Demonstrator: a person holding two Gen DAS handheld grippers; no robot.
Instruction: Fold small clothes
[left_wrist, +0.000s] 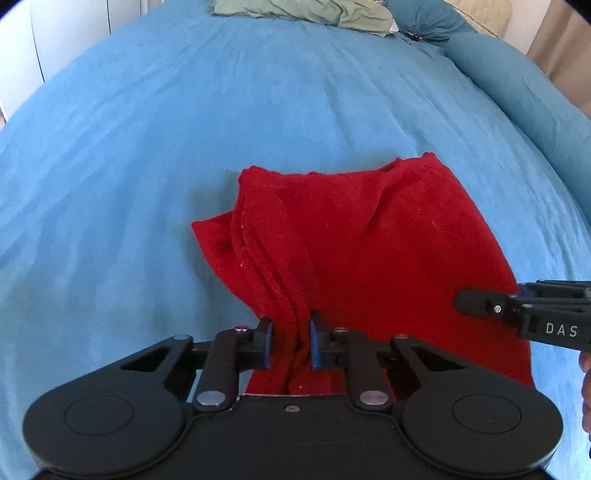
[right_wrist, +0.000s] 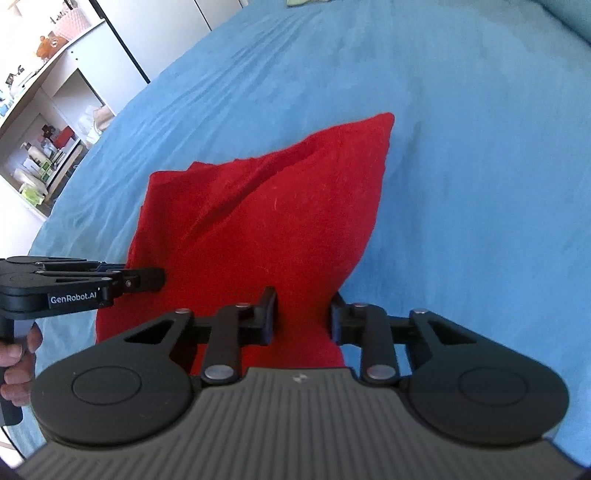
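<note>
A red fleece garment (left_wrist: 369, 236) lies partly folded on the blue bed cover (left_wrist: 184, 129), its near edge lifted. My left gripper (left_wrist: 291, 343) is shut on a bunched edge of the garment at its near left corner. My right gripper (right_wrist: 302, 319) is shut on the garment's (right_wrist: 258, 214) near right part, with red cloth filling the gap between the fingers. Each gripper shows in the other's view: the right one at the right edge (left_wrist: 524, 310), the left one at the left edge (right_wrist: 144, 278).
A green cloth (left_wrist: 306, 11) lies at the far end of the bed beside blue pillows (left_wrist: 509, 74). White shelves with small items (right_wrist: 44, 122) stand to the left of the bed. The blue cover (right_wrist: 480, 184) spreads around the garment.
</note>
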